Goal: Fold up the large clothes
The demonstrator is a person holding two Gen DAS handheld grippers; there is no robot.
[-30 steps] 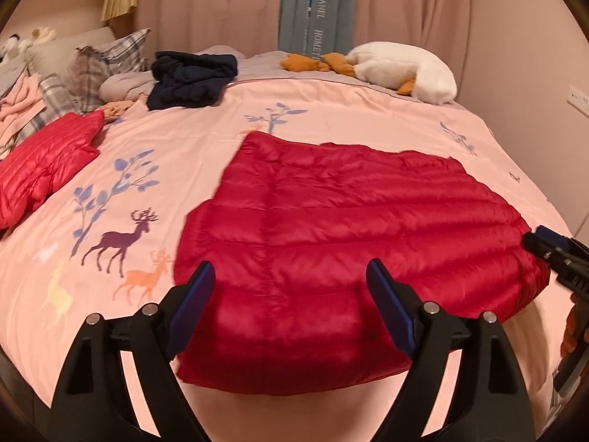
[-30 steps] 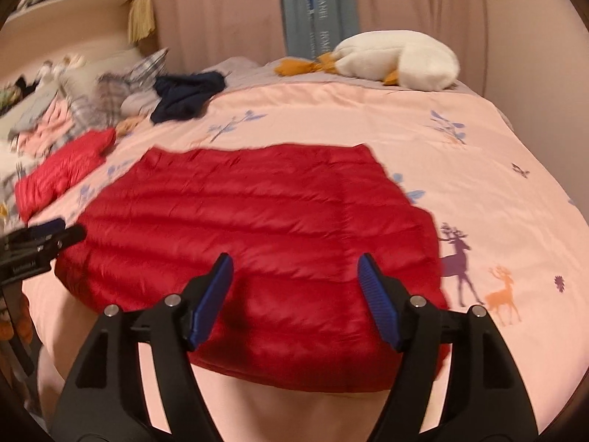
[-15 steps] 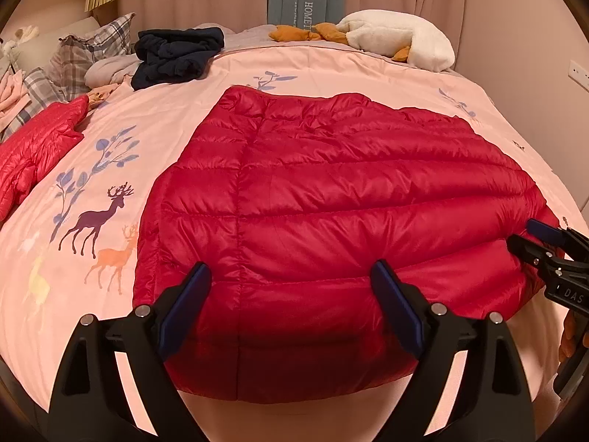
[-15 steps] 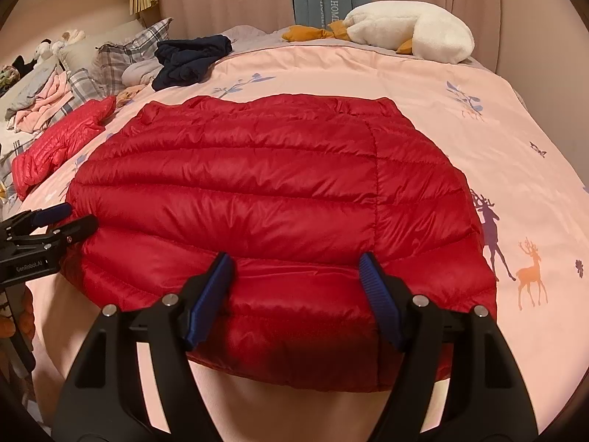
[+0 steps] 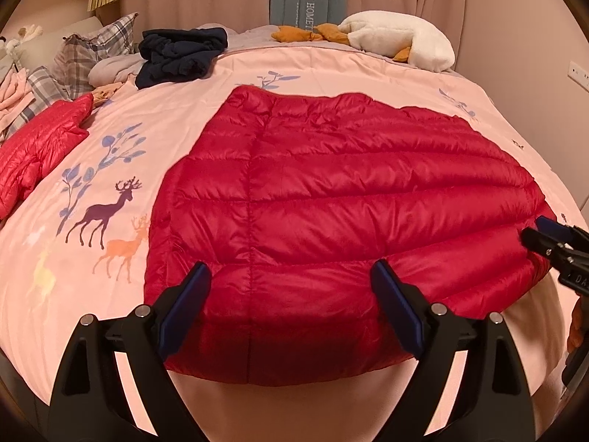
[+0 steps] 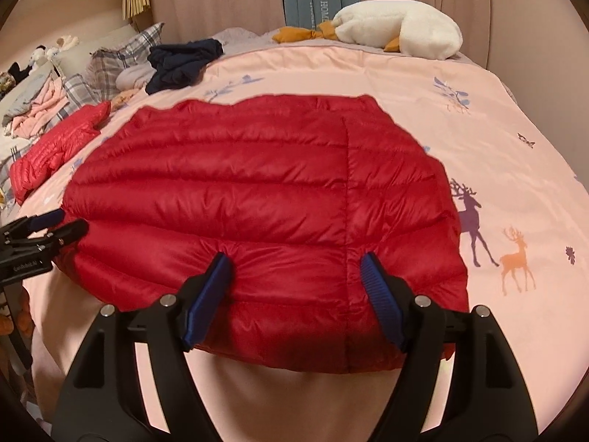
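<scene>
Jacket (image 5: 331, 199), red and quilted, spread flat on the pink bed (image 5: 154, 118), near hem at the bed's edge. Left tool (image 5: 291, 283) wide over the hem's left part, just been opening, jacket between its blue pads (image 5: 395, 305); right tool (image 6: 294, 272) wide over the right part, tips denting the fabric. Beyond: navy clothes (image 5: 180, 55), second red garment (image 5: 40, 147), white plush (image 5: 401, 40).

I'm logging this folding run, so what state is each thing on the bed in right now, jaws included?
Red down jacket: spread flat, near edge at the bed's edge.
Left gripper: jaws open over the jacket's near edge.
Right gripper: jaws open, tips denting the jacket.
Second red jacket: crumpled.
Dark garment: in a loose heap.
Plush goose: lying down.
</scene>
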